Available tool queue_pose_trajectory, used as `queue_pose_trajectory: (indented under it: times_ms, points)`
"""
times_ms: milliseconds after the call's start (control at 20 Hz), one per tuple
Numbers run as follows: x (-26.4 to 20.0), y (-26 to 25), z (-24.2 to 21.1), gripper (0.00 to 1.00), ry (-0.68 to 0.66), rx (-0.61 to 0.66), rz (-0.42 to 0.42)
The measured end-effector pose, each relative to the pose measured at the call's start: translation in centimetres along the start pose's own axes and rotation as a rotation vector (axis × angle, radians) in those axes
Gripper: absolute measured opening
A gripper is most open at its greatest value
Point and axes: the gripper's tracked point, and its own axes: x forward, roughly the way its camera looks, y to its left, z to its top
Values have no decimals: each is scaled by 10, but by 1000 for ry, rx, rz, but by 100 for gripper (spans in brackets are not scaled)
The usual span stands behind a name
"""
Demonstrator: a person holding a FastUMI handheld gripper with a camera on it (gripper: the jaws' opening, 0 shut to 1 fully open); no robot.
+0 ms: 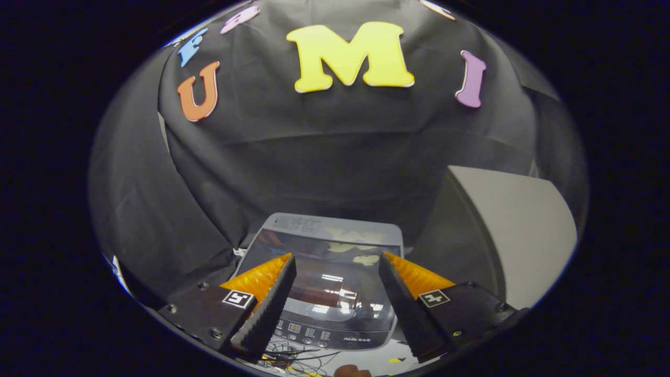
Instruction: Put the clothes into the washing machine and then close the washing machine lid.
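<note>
Black cloth drapes the booth wall (335,152) behind everything, hanging in soft folds w/ a matte, light-absorbing weave. Against it stands a top-loading washing machine (324,293), grey plastic body w/ rounded corners, seen from above and in front. Its lid (335,277) lies flat and closed over the tub; the lid is dark, glossy, see-through glass or plastic, throwing back bright ceiling reflections, so the tub's inside can't be made out. A control panel (319,331) w/ small buttons runs along the near edge. No clothes can be picked out anywhere; whether any sit under the lid can't be told. That fits two stages: laundry already in and lid shut, or lid down w/ loading to come. A pale grey box-like object (518,230) w/ a smooth, curved face stands to the machine's right, just beside it. Thin dark cables (293,352) tangle on the surface below the panel. The gripper (337,264) hovers above and in front of the machine, fingers spread wide apart, nothing between them, framing the lid, prob. held back and high to keep the whole top in sight. Each finger is a tapered wedge w/ a ribbed, grippy inner face and a small square marker on its mount.
</note>
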Motion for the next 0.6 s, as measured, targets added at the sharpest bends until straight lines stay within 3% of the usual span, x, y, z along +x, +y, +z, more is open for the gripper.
queue_pose_trajectory:
  times_ms: [300,600]
  points:
    - [-125,-24,1,99,-218,-50,-23]
    - [-244,-50,-66,99,-306,-3,-54]
